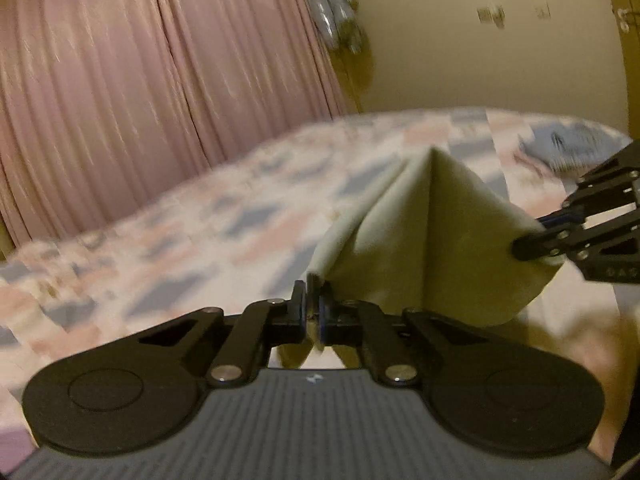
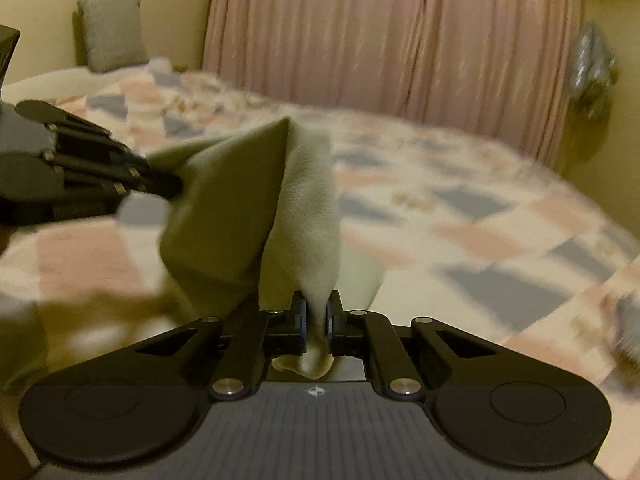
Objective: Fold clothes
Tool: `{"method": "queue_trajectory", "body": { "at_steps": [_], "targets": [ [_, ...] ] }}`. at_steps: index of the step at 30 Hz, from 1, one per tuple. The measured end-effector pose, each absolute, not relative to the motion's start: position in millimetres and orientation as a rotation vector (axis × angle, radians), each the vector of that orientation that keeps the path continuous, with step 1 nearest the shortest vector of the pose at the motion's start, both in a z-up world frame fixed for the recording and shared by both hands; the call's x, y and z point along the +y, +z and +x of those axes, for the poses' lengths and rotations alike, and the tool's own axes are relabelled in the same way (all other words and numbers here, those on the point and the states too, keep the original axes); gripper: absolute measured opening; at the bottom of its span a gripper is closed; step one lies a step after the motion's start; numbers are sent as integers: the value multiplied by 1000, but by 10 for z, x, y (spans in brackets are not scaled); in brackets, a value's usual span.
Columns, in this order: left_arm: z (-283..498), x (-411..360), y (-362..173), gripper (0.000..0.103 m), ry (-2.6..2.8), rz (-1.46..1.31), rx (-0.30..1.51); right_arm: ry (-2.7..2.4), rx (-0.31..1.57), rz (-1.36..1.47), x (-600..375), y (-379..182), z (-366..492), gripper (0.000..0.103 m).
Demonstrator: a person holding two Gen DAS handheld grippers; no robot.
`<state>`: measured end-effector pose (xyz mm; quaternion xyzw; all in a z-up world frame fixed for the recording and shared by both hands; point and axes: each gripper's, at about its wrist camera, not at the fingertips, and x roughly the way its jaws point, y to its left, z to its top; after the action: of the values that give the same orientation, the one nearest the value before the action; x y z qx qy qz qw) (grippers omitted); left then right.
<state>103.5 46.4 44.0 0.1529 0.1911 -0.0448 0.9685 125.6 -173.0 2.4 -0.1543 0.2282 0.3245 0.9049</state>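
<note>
my left tool (image 1: 314, 304): clamped tight on the green cloth (image 1: 440, 240)
my right tool (image 2: 316, 316): pinching its other corner
cloth: lifted above the bed (image 2: 460, 208)

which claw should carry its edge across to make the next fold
Hedged: either. The left claw and the right claw are each shut on an edge of the pale green cloth, lifted above the patchwork bedspread. Neither looks better placed.

Black linkage grippers (image 1: 314, 300) (image 2: 316, 312), silver pivot screws, blue-padded jaws, grey ribbed bodies w/ small logo.
</note>
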Motion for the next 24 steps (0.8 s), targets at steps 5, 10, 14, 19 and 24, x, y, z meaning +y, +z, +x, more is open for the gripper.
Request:
{"method": "queue_trajectory", "body": {
  "at_steps": [5,10,14,19,24],
  "targets": [
    [867,517,967,3,-136,270,289,595,331,-317,-1973,626,1300,8],
    [757,607,1115,3,-212,200,312,564,245,-243,-2284,1067,1157,8],
    [1063,690,909,8,-208,165,413,560,243,-247,-2320,1189,1253,9],
    [1560,759,390,24,-108,186,550,510,367,-308,-2167,810,1879,33],
    [1419,739,85,32,-196,201,615,517,436,-287,-2207,387,2074,37]
  ]
}}
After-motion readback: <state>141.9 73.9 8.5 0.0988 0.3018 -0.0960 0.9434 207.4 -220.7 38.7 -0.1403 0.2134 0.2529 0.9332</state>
